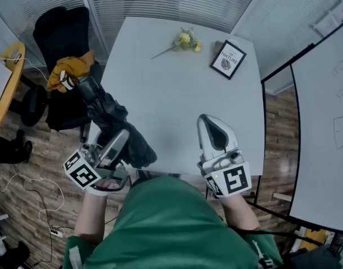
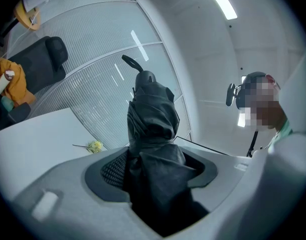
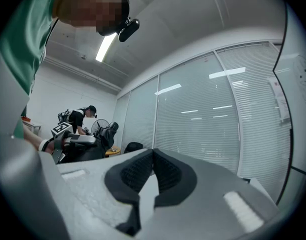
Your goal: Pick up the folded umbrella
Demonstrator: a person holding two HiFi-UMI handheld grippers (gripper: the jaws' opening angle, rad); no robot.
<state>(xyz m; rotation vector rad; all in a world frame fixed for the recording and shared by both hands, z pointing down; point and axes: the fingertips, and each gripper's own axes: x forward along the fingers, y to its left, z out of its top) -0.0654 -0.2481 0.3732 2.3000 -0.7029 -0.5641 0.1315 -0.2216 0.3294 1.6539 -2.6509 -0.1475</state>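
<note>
My left gripper [image 1: 120, 140] is shut on the folded black umbrella [image 1: 107, 114], which it holds off the table's left edge. In the left gripper view the umbrella [image 2: 152, 134] fills the gap between the jaws, its dark fabric bunched against both pads and its curved handle pointing up and away. The right gripper [image 1: 214, 129] hovers over the white table [image 1: 166, 94] near its front edge. Its jaws meet tip to tip with nothing between them [image 3: 152, 156].
A yellow flower sprig [image 1: 182, 41] and a small framed card [image 1: 228, 59] lie at the table's far side. A black office chair [image 1: 62, 43] with an orange cloth [image 1: 70, 66] stands to the left. A whiteboard [image 1: 323, 128] is at the right.
</note>
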